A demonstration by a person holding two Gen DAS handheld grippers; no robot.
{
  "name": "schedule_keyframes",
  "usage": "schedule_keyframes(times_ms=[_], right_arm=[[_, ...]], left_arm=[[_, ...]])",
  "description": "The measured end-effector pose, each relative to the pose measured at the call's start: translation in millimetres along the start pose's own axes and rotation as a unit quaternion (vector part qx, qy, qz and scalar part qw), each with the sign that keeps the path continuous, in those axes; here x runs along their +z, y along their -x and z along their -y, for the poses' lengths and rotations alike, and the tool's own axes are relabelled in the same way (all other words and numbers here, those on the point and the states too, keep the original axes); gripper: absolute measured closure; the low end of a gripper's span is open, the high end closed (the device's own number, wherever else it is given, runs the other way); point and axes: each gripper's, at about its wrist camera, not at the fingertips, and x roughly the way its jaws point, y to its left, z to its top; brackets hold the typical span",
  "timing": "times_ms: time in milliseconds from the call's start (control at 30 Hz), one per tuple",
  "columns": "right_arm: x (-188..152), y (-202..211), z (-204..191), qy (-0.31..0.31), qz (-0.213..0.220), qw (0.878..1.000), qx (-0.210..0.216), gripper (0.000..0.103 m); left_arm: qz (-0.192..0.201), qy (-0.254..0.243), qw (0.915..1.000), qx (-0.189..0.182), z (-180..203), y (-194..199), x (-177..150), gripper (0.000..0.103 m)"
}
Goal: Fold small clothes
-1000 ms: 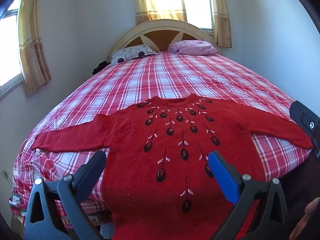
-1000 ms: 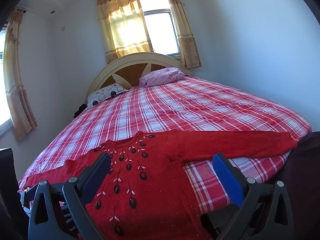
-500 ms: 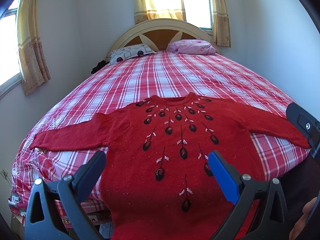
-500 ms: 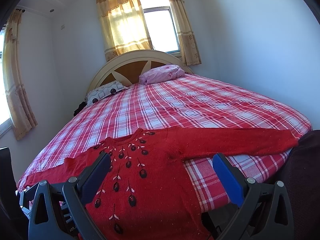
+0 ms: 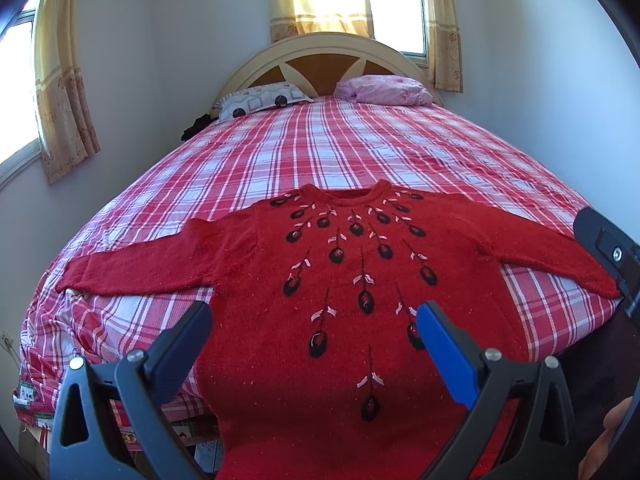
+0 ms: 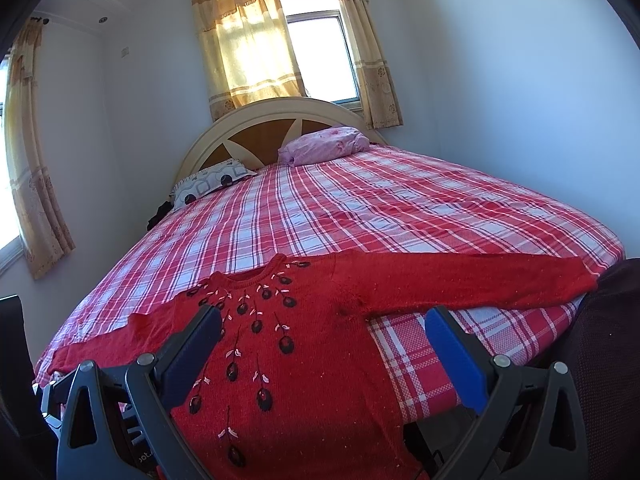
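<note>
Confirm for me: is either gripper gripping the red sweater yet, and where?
Nothing is held. The left gripper and right gripper are both open above the red sweater, which lies spread flat on the bed.

red sweater | flat, face-up, sleeves spread | bed's foot end

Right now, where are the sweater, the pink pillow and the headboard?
sweater (image 5: 344, 280), left wrist view, middle of chest.
pink pillow (image 6: 326, 146), right wrist view, middle of top.
headboard (image 5: 324, 42), left wrist view, top of arch.
</note>
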Motion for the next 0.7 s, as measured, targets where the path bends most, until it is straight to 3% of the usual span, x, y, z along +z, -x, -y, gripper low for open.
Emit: schedule_keyframes(times_ms=[700], right_arm=[[-1.6, -2.3, 2.0, -0.001, -0.006, 1.000, 0.001, 0.001]], left_arm=[[-0.005, 0.004, 1.0000, -0.002, 2.6, -2.4, -3.8, 0.000]])
